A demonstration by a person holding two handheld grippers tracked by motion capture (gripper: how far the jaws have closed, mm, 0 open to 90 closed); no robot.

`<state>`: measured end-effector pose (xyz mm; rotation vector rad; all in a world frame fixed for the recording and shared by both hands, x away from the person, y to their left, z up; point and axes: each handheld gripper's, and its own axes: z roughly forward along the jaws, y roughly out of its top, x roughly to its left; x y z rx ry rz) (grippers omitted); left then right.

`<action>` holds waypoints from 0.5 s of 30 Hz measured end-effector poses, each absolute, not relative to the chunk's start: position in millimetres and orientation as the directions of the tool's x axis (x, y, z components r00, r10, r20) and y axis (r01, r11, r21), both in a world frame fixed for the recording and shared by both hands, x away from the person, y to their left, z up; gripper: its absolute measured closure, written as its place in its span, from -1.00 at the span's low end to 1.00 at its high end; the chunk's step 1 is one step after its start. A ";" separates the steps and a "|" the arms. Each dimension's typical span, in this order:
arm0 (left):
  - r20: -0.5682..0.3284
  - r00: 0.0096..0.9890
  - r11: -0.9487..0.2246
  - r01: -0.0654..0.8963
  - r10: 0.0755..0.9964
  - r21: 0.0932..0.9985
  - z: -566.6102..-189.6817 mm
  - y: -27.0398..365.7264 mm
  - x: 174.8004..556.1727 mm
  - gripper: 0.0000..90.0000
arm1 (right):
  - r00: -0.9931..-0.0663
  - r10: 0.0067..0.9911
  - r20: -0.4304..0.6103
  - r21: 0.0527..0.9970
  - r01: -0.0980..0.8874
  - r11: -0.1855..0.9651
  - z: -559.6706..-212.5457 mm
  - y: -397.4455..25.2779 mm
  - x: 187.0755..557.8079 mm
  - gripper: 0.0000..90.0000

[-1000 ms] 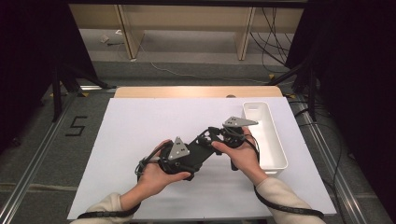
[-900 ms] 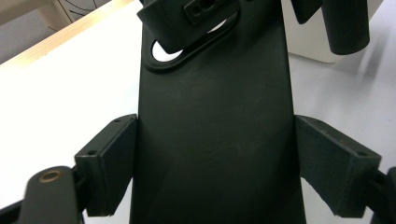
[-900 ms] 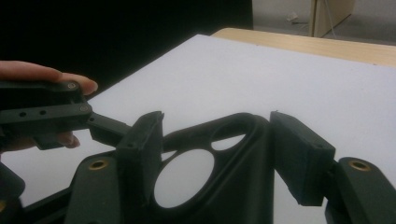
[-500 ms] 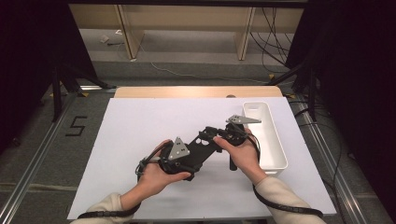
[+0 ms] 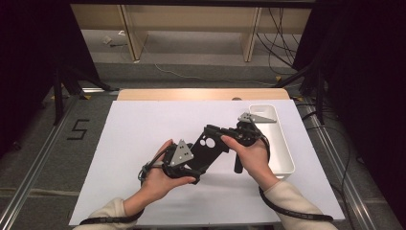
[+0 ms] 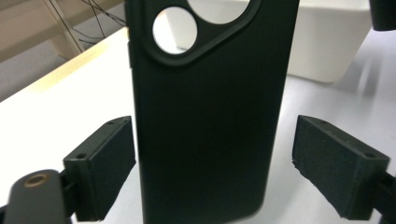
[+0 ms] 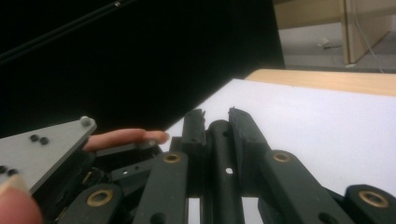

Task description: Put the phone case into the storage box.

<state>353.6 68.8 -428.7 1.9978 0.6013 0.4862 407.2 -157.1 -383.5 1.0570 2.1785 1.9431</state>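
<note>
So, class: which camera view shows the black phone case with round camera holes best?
The left gripper view: the black phone case stands close between open jaws. The high view shows it small, held between both tools. The right gripper view shows its thin edge.

Left tongs (image 5: 203,153) and right tongs (image 5: 215,132): black, brass-coloured pivot pins, grey three-cornered top plates with small screws, black trailing cables. Sleeves (image 5: 107,213) were cream.

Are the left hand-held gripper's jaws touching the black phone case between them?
Apart. In the left gripper view, the black phone case stands between the open left hand-held gripper, with white table visible between case and right jaw.
</note>
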 end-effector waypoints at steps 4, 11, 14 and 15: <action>0.049 0.802 -0.379 0.226 0.595 0.898 -426.7 76.4 356.1 -0.74 | -0.778 0.518 0.356 0.907 0.422 0.011 -380.7 -160.1 407.4 0.73; 0.005 0.798 -0.343 0.253 0.603 0.904 -427.0 88.2 358.6 -0.71 | -0.811 0.514 0.278 0.925 0.370 0.083 -378.4 -159.7 407.0 0.73; 0.003 0.801 -0.344 0.254 0.598 0.904 -427.5 90.6 357.0 -0.71 | -0.823 0.511 0.247 0.930 0.350 0.113 -376.3 -160.4 407.1 0.73; 0.003 0.802 -0.344 0.252 0.597 0.904 -427.4 91.2 356.7 -0.71 | -0.829 0.505 0.239 0.930 0.345 0.126 -375.4 -160.8 407.3 0.73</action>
